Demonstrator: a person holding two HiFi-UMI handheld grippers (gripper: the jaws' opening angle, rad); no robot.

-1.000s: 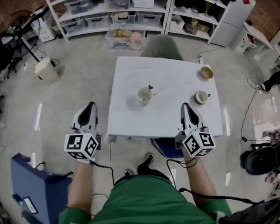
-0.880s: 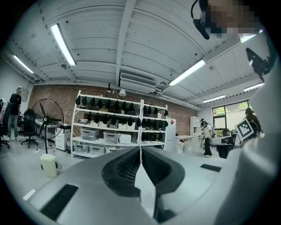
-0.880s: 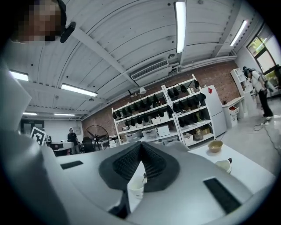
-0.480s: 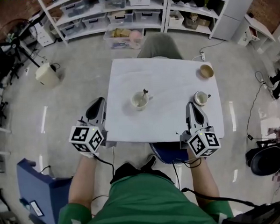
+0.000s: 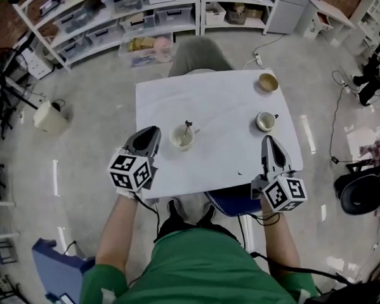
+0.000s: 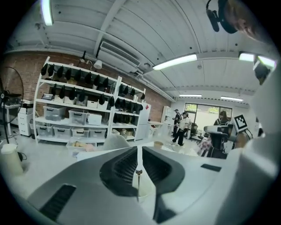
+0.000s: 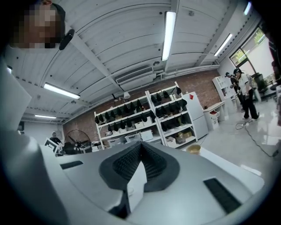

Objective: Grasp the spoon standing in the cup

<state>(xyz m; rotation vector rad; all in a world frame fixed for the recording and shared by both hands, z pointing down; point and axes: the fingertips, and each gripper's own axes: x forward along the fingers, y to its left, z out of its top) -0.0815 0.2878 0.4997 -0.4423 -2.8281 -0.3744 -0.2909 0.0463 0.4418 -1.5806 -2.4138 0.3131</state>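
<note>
Finding one: the task's spoon (image 5: pixel 187 128) stood in a pale cup (image 5: pixel 181 138) near the middle of the white counter (image 5: pixel 228 159), on its left half. The handle rose nearly upright out of the cup, tipped a little toward the far right, its decorated end uppermost.

Finding two: the left tool (image 5: pixel 151 134) lay over the counter's left edge, just beside the cup, its nose pointing toward it. Its jaws were closed together and held nothing. In the left gripper view the spoon (image 6: pixel 138 176) appeared straight ahead, in line with the seam between the jaws and beyond their tips, with the cup (image 6: pixel 143 190) below it.

Finding three: the right tool (image 5: pixel 269 141) hung at the counter's right front corner, well apart from the spoon and nearer to a second cup (image 5: pixel 265 121). Its jaws also met at the tips, empty.

Assessment: the left tool was the nearer one and already lined up. The upright handle lay directly ahead of it, so the jaws would have to part before advancing to either side of the handle above the rim.
</note>
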